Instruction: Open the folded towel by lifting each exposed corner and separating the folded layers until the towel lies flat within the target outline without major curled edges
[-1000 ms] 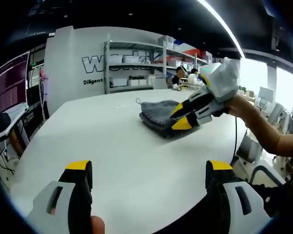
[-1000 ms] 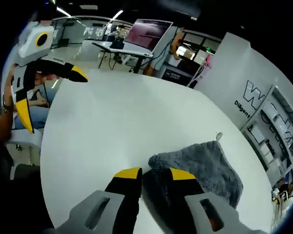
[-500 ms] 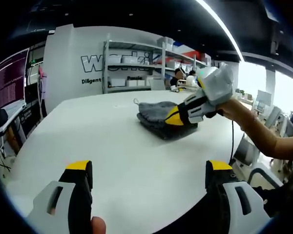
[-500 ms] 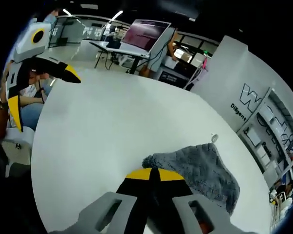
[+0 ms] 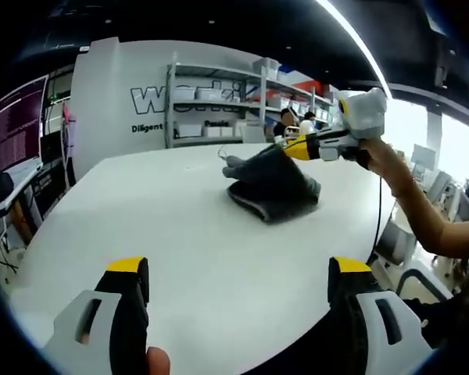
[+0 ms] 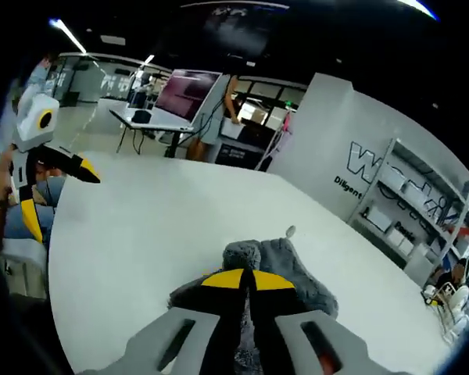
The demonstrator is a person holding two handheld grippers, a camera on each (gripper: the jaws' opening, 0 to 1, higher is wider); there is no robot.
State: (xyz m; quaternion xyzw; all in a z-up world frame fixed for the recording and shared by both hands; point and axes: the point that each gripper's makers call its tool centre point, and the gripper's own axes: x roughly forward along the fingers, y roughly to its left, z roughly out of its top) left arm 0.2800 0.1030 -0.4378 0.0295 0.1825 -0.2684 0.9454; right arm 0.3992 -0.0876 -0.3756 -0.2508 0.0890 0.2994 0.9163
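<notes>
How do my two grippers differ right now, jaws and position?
The right gripper has its jaws shut on the grey towel, lifting a layer off the white table; the left gripper has its jaws wide open, holding nothing. The right is at the towel; the left hangs over bare table, apart from it. Both have yellow-tipped jaws.

A: The towel (image 5: 272, 187) by the right hand-held gripper (image 5: 291, 148)?
B: Dark grey, quilted texture; the worktop (image 5: 180, 226) under it is plain white.
A: And the hand-held grippers?
B: Light grey bodies, black jaws, yellow tips, the left hand-held gripper (image 5: 238, 269) too.
</notes>
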